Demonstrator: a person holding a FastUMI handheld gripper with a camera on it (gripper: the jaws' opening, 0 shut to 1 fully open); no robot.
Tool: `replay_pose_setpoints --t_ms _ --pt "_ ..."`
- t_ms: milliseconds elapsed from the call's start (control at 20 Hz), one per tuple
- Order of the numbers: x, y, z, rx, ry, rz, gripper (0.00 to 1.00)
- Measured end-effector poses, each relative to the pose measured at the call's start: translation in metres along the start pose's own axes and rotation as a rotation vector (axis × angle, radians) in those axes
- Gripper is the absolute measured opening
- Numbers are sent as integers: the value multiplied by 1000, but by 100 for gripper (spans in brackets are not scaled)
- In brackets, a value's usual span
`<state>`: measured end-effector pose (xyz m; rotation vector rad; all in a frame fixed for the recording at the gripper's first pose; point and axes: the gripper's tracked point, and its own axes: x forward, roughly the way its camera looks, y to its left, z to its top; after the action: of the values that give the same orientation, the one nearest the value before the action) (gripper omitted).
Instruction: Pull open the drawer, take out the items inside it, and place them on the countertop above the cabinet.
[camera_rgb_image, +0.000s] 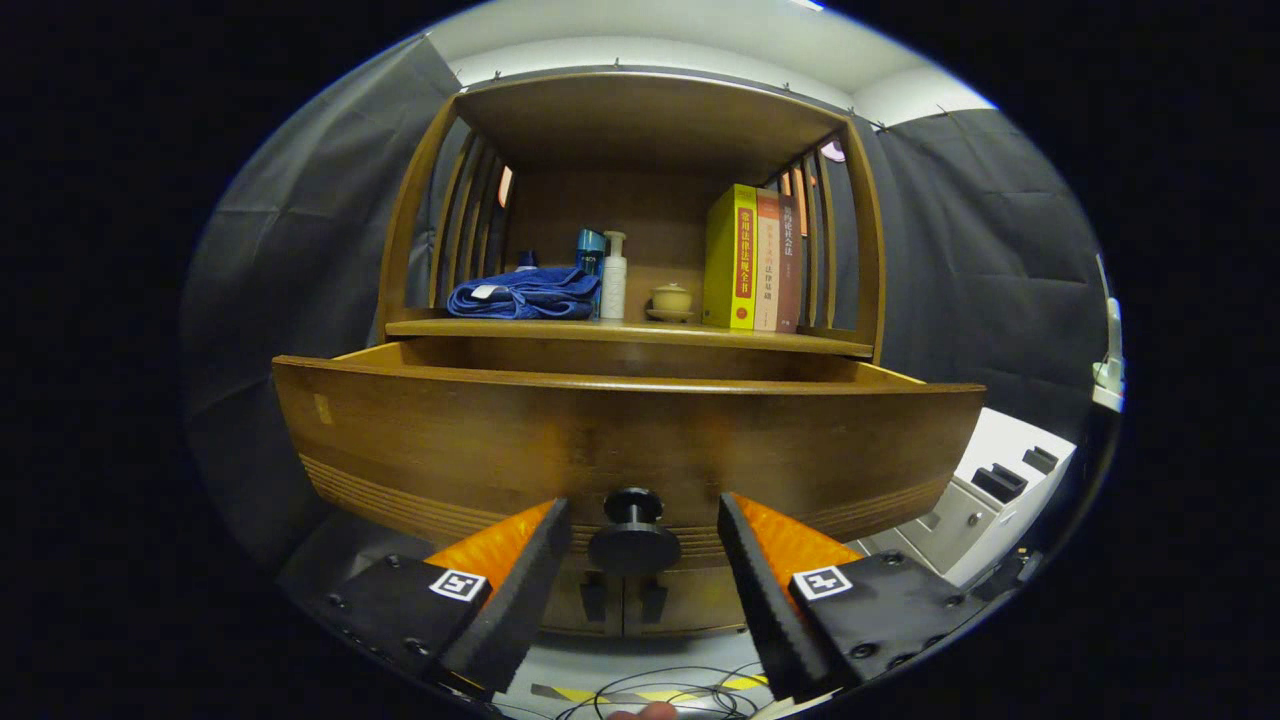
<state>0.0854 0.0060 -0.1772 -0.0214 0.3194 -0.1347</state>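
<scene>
Though the drawer (620, 440) stands pulled out, contents hidden; fingers (520, 580) spread around knob (633, 540).

Glossy wooden drawer (620, 440), matt dark knob (634, 535), soft cloth towel (525, 294).

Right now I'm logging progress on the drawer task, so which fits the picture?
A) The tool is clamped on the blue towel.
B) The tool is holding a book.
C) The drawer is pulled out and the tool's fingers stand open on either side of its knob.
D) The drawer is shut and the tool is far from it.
C: the drawer front stands out ahead of the countertop, and the tool is open, the round knob between its fingers with gaps on both sides.
</scene>
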Motion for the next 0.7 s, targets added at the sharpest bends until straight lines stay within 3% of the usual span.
replay_pose_setpoints --t_ms 200,350,450,550,700 --pt "-23 9 37 -30 -47 13 97" --pt "-42 10 95 -53 -100 -3 98" --pt "-31 8 133 -68 -76 -40 98" --pt "-9 -9 148 -113 62 -127 98" --pt "38 -26 120 -165 419 -197 98"
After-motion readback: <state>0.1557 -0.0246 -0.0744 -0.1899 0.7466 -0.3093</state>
